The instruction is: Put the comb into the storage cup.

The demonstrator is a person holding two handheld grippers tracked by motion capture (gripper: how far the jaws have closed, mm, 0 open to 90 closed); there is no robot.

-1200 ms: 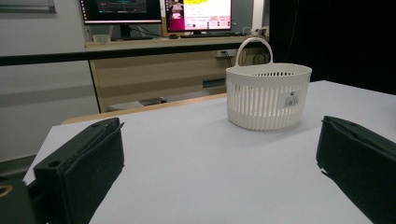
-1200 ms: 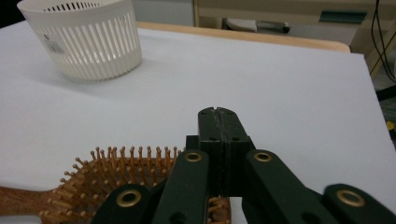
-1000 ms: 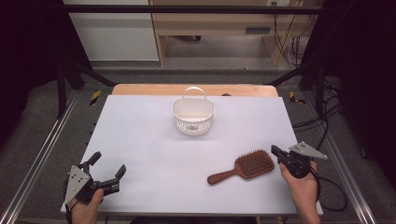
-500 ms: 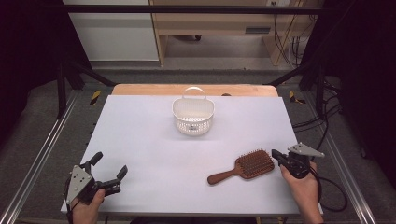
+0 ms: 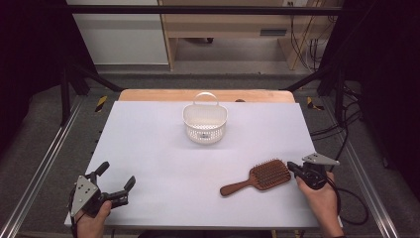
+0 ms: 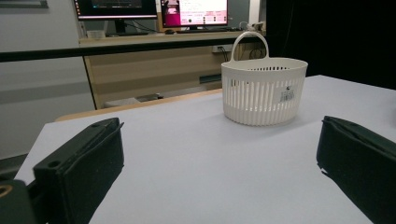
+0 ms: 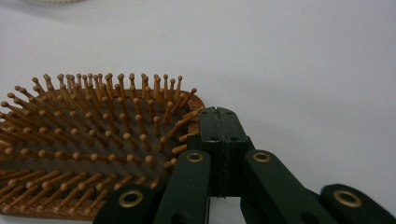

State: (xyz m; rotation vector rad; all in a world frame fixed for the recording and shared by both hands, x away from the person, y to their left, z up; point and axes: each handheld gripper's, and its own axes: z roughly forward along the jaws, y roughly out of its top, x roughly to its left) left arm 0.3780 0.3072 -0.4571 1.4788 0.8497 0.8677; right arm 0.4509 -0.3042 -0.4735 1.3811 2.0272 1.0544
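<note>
High view gives us the layout we need: the hairbrush [image 5: 257, 177] lies bristles up near the front right corner of the surface [image 5: 148, 139], its long axis running slantwise, the handle pointing toward the front edge and the middle, the wide head toward the right edge. Our right gripper [image 5: 293, 168] sits at that head end, its tips just at the head's rim, so this hand is far nearer than the other. From the right gripper view we see its jaws clenched together, pad against pad, with nothing between them; the hairbrush head lies to their left and slightly ahead, bristles brushing the jaw tips. We judge that a grasp calls for the jaws to part first and then straddle the rim of the head, across its thin edge. Our left gripper [image 5: 116, 184] rests at the front left corner, well apart from the hairbrush, its jaws spread wide and holding nothing. The white basket [image 5: 204, 123] stands upright near the middle of the far edge, apart from both grippers.
</note>
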